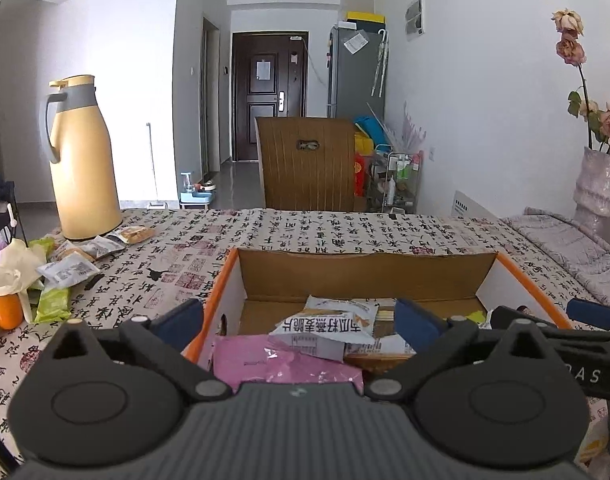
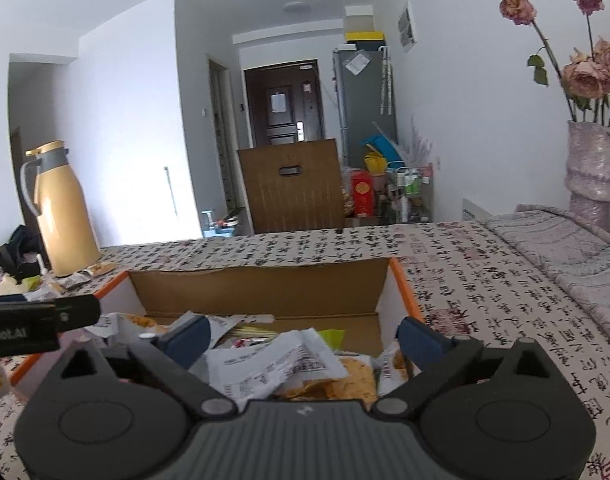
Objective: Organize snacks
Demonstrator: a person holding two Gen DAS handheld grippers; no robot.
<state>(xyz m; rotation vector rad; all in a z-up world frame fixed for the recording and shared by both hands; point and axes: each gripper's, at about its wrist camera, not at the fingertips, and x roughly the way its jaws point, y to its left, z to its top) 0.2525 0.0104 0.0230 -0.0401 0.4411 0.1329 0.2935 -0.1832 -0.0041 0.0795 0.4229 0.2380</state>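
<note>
left wrist: left gripper point(image 1: 299, 320) stood wide open, empty; snack packets point(image 1: 325, 330) lay between jaws inside cardboard box point(image 1: 365, 276) | right wrist: right gripper point(image 2: 303, 338) spread wide, empty; crumpled wrapper point(image 2: 281, 364) below jaws | advice: lift clear; fetch loose packets point(image 1: 69, 266) beside thermos point(image 1: 83, 160)

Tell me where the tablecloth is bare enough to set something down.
Bare patches: between the orange-edged cardboard box and the table's far edge, and, in the right wrist view, right of the box toward the grey folded cloth. Crowded: the left corner, with loose snack packets by the yellow thermos jug.
</note>
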